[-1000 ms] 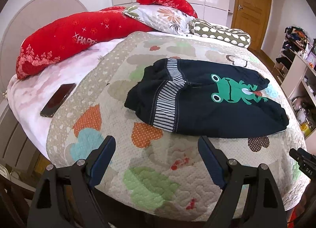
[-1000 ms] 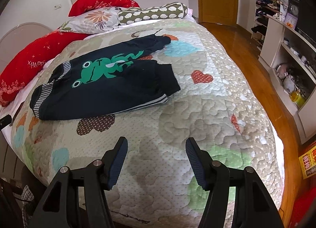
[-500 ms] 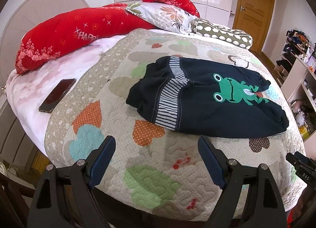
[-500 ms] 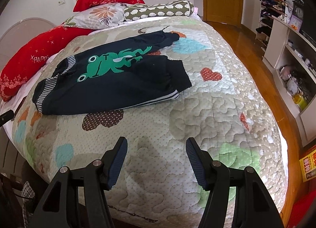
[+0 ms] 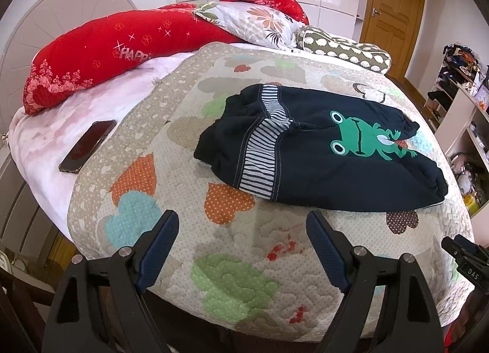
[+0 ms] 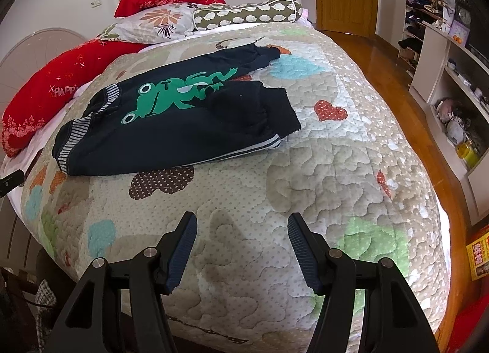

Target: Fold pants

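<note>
Dark navy child's pants (image 5: pixel 321 166) with a green frog print and striped waistband lie spread on the quilted bedspread, waistband toward the left, legs toward the right. They also show in the right wrist view (image 6: pixel 183 121). My left gripper (image 5: pixel 241 249) is open and empty, hovering over the quilt short of the waistband. My right gripper (image 6: pixel 241 246) is open and empty, over the quilt short of the leg cuffs. The tip of the right gripper (image 5: pixel 467 261) shows at the left wrist view's right edge.
A black phone (image 5: pixel 87 145) lies on the pink sheet at left. Red, floral and spotted pillows (image 5: pixel 122 50) line the bed's head. White shelves (image 6: pixel 452 78) and wooden floor (image 6: pixel 382 63) lie to the bed's right. The bed's near edge (image 5: pixel 214 307) drops off below the grippers.
Both grippers have moved a little closer to the bed and pants; the pants look larger in both views. Both stay open and the pants have not moved.
</note>
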